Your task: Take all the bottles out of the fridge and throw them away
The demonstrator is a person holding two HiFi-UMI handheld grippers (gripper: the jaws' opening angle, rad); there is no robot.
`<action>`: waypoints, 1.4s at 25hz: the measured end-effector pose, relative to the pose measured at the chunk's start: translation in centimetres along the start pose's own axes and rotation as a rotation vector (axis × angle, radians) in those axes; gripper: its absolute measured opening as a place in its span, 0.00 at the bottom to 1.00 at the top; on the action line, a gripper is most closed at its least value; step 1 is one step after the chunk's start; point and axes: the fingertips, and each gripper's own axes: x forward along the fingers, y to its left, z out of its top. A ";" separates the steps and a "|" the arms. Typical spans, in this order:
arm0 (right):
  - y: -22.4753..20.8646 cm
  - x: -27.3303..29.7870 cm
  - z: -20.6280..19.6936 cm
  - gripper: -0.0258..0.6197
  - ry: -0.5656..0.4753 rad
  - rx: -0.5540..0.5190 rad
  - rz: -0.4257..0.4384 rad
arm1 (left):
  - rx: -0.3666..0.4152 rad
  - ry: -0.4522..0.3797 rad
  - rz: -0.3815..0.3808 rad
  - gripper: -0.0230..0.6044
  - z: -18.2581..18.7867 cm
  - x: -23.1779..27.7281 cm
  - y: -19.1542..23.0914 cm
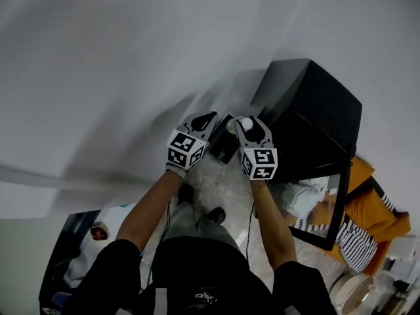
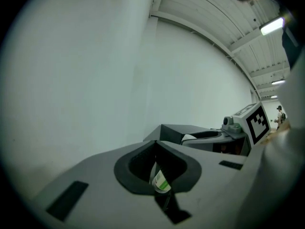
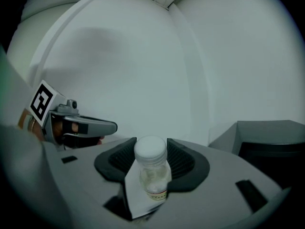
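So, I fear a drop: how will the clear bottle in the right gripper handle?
The bottle looks see-through and nearly empty, so it is probably light. Its round body, pinched by the right gripper near the white cap, might twist or slip, and would likely roll if dropped.

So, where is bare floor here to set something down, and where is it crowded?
Bare: the pale floor ahead of the shoes, between the white wall and the black box. Crowded: lower right, beside the box, with orange things and a pale dish.
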 end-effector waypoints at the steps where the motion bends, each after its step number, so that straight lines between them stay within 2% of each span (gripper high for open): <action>1: 0.1 0.5 -0.4 0.36 0.010 -0.002 0.003 | -0.005 0.005 -0.001 0.04 -0.5 0.1 0.3; 7: -0.5 3.7 -3.9 0.36 0.061 0.006 0.003 | -0.027 0.042 -0.027 0.04 -3.9 1.4 2.0; 15: -2.8 8.3 -10.6 0.36 0.111 0.031 -0.014 | -0.057 0.097 -0.077 0.04 -10.6 6.6 3.7; 24: -6.3 12.1 -21.1 0.36 0.162 0.046 -0.048 | -0.044 0.147 -0.127 0.04 -19.6 11.9 5.3; 35: -6.7 14.7 -35.7 0.36 0.230 0.090 -0.074 | -0.057 0.260 -0.200 0.04 -32.4 13.9 4.7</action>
